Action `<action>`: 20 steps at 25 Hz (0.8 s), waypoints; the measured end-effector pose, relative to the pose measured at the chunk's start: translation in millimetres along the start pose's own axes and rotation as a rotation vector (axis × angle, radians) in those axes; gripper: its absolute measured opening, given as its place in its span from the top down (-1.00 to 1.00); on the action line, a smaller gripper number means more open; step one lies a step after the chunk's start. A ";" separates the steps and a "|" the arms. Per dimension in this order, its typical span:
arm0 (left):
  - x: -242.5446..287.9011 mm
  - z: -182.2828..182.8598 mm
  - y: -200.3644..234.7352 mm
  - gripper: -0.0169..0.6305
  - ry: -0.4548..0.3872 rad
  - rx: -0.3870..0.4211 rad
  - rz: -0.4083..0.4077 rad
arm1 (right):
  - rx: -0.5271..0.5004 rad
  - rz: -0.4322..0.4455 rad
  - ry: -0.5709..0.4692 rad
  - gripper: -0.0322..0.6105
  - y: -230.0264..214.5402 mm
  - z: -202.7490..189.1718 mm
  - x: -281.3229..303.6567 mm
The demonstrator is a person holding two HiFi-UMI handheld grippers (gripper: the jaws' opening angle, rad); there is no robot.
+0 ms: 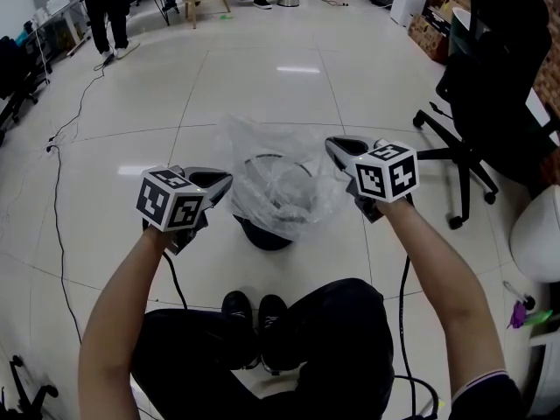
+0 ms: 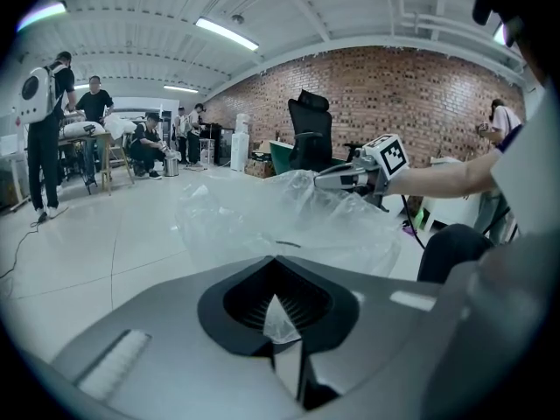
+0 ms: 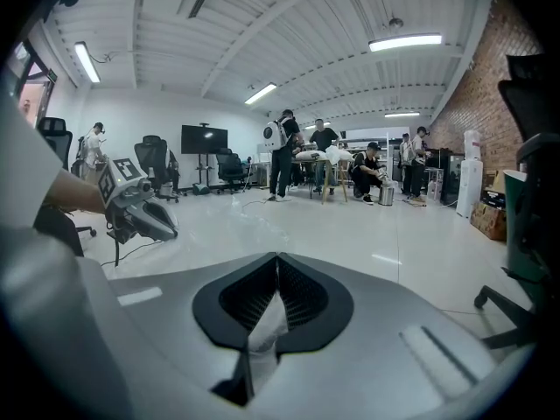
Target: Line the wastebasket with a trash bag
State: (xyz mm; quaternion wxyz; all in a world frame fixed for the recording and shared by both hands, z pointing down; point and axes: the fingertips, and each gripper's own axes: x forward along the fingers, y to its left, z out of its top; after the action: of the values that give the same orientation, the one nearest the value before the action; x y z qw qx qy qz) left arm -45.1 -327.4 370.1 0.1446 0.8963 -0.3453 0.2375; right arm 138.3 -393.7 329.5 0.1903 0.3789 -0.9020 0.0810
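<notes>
My left gripper [image 1: 220,182] is closed tight on a thin fold of the clear, crinkled plastic trash bag [image 1: 282,180]. In the left gripper view a small sliver of film shows pinched between the dark ribbed pads. My right gripper [image 1: 339,150] is clamped just as firmly on the opposite edge of the same bag, with a pale strip of plastic caught between its jaws. Both grippers point forward and somewhat downward.

The round, dark wastebasket [image 1: 262,234] stands on the glossy white tiled floor [image 1: 262,86], directly ahead of my black shoes [image 1: 254,309]. My left gripper is just to the left of the wastebasket and my right gripper is just to its right, slightly beyond it. The bag is stretched between them, so it billows over the top of the wastebasket. Its loose film rises behind the wastebasket and drapes down onto the upper part. The rim shows dimly through the plastic and the lower wall is bare and dark. I cannot tell whether the film lies inside or outside the rim.

A black office chair on castors [image 1: 472,94] stands well to the right of the wastebasket. A thin black cable [image 1: 58,191] trails across the floor well to the left. People [image 1: 109,7] stand far beyond it.
</notes>
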 end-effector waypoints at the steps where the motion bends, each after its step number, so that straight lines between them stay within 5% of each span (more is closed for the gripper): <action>1: 2.4 -0.4 0.1 0.91 0.005 -0.004 -0.001 | -0.001 -0.001 0.006 0.89 -1.8 -0.8 1.9; 20: 28.4 -37.9 21.1 0.91 0.056 -0.102 -0.027 | 0.043 0.006 0.082 0.89 -14.8 -40.6 41.1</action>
State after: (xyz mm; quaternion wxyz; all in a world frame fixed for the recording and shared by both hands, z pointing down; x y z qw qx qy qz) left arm -53.6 -342.2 419.1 0.2026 0.8854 -0.3409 0.2426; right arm 134.0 -419.1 383.3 0.2185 0.3767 -0.8926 0.1164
